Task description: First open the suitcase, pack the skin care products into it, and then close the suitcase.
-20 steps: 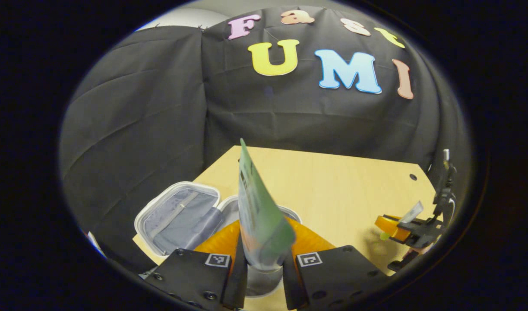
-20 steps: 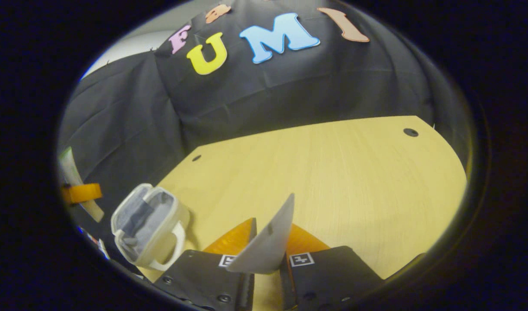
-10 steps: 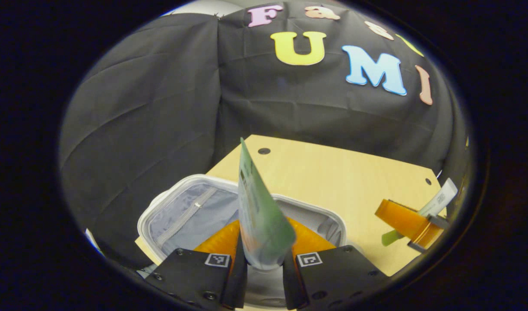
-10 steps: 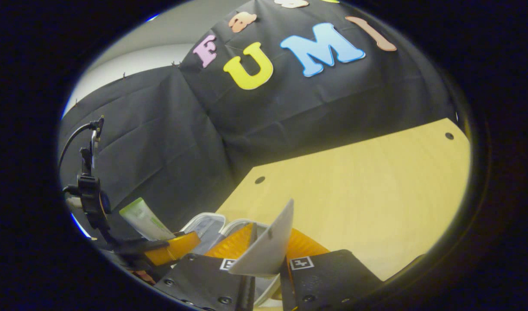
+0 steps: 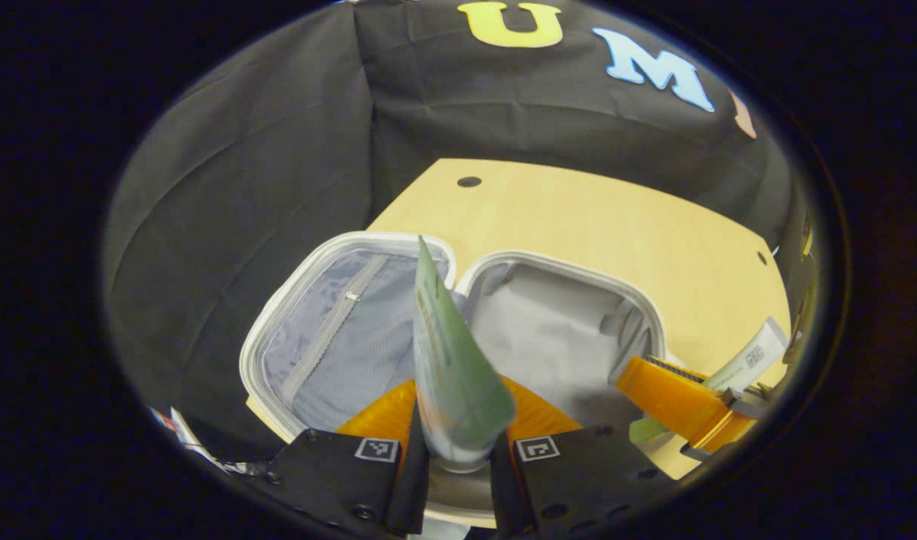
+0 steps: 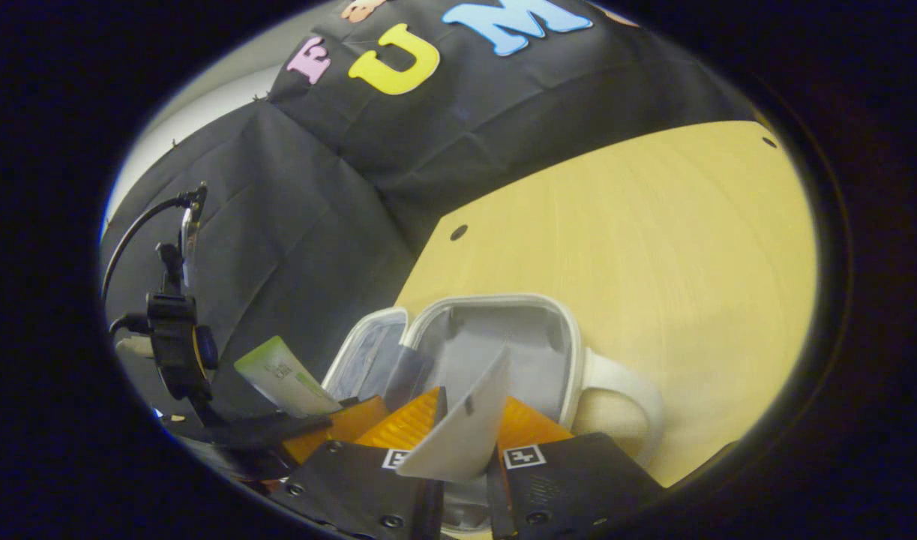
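Pinching green tube (image 5: 451, 360) upright, left tongs (image 5: 458, 465) over open suitcase (image 5: 278, 330), right tongs (image 6: 462, 469) clamping white tube (image 6: 465, 427)

The left gripper (image 5: 454, 450) points forward and downward, its jaws closed onto a green tube (image 5: 451, 367) that stands up between them. The right gripper (image 6: 464, 465) is likewise tilted downward, its jaws clamped on a white tube (image 6: 465, 427), and sits close beside the left one.
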`<act>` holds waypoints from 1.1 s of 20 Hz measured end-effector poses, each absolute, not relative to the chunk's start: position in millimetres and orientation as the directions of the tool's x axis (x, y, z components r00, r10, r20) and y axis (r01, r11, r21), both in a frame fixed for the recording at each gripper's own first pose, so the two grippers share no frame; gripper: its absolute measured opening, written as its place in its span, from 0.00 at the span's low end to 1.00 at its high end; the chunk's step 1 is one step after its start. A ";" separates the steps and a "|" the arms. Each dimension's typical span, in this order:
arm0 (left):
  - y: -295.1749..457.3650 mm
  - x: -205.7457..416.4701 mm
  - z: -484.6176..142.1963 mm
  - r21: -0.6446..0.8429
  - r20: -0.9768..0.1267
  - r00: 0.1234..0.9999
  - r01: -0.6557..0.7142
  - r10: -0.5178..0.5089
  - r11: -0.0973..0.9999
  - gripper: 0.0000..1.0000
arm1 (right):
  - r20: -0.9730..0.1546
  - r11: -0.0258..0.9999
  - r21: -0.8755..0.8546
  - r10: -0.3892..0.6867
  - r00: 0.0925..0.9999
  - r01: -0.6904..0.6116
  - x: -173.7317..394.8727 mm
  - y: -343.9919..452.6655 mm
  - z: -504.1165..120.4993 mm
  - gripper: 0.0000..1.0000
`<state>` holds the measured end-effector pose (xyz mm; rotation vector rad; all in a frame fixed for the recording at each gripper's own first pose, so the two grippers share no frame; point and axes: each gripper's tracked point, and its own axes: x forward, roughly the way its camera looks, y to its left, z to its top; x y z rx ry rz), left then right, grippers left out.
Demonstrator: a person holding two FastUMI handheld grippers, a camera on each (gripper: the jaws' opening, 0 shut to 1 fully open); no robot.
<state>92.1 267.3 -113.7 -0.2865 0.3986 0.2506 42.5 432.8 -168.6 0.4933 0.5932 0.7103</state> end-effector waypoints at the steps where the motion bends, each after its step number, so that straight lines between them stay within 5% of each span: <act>1: 265.1 93.1 -114.8 -0.224 -0.426 0.889 -0.281 0.165 0.933 0.43 | -0.346 0.664 0.597 0.719 0.603 -0.449 39.9 434.7 -172.8 0.28; 7: 257.9 96.4 -118.7 -0.220 -0.464 0.876 -0.259 0.132 0.940 0.45 | -0.369 0.667 0.619 0.714 0.595 -0.416 38.3 435.7 -176.9 0.28; 9: 262.6 98.0 -112.3 -0.201 -0.453 0.876 -0.279 0.163 0.939 0.58 | -0.396 0.682 0.628 0.695 0.601 -0.375 39.3 430.4 -178.6 0.29; 11: 271.7 96.8 -100.7 -0.197 -0.422 0.884 -0.306 0.201 0.932 0.94 | -0.388 0.680 0.629 0.694 0.606 -0.377 40.8 431.2 -175.1 0.30; 16: 284.0 94.9 -86.8 -0.204 -0.368 0.903 -0.313 0.224 0.927 0.99 | -0.373 0.689 0.615 0.683 0.628 -0.384 39.9 428.1 -169.3 0.34; 17: 281.4 95.7 -85.0 -0.203 -0.369 0.902 -0.312 0.222 0.928 0.99 | -0.360 0.691 0.608 0.679 0.640 -0.392 43.8 428.1 -167.5 0.19; 19: 281.6 96.8 -83.5 -0.206 -0.372 0.901 -0.317 0.225 0.926 0.99 | -0.334 0.686 0.609 0.677 0.656 -0.398 44.0 430.8 -163.2 0.77; 22: 287.4 93.4 -82.2 -0.214 -0.362 0.903 -0.323 0.232 0.922 0.95 | -0.326 0.678 0.625 0.678 0.659 -0.388 45.1 433.3 -159.1 0.87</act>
